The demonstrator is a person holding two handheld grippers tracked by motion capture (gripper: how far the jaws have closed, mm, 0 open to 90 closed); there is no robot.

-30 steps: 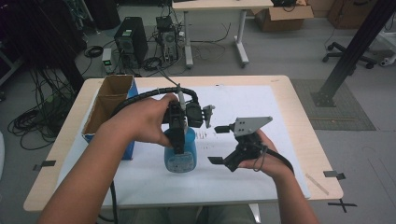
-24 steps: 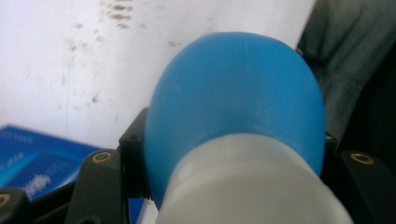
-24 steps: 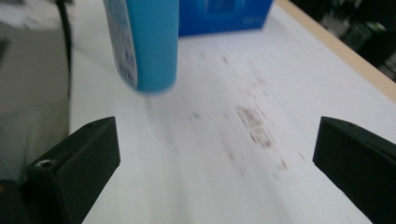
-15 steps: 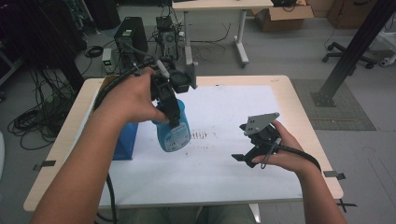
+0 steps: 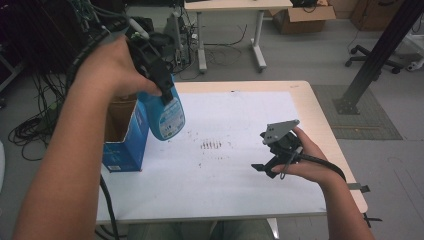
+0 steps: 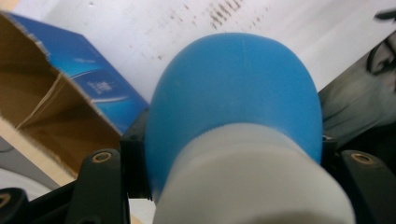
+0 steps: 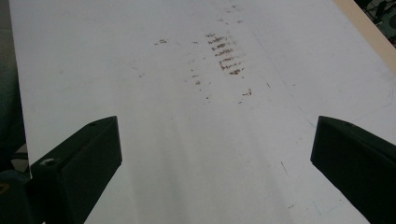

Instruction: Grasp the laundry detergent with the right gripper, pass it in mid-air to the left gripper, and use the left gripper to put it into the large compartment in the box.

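A blue spray bottle (image 5: 167,117) with a white neck hangs tilted in the air, by the open blue cardboard box (image 5: 125,145). My left gripper (image 5: 161,85) is shut on its neck, and the left gripper view looks down the blue body (image 6: 233,88) between both jaws. At the right of the white sheet (image 5: 235,185) my right gripper (image 5: 263,170) rests low and open, with nothing between its jaws (image 7: 215,140). Brown smear marks (image 5: 211,145) lie on the sheet between the two hands, ahead of the right gripper as smear marks (image 7: 225,58).
The blue box (image 6: 60,107) stands open-topped at the table's left edge, its brown inside visible. The wooden table edge (image 5: 330,130) runs along the right of the sheet. Beyond the table are another desk, cables and a cardboard carton on the floor.
My left gripper has lifted the blue bottle off the sheet and carried it up and to the left, beside the box. The right gripper has drifted right and now holds still.
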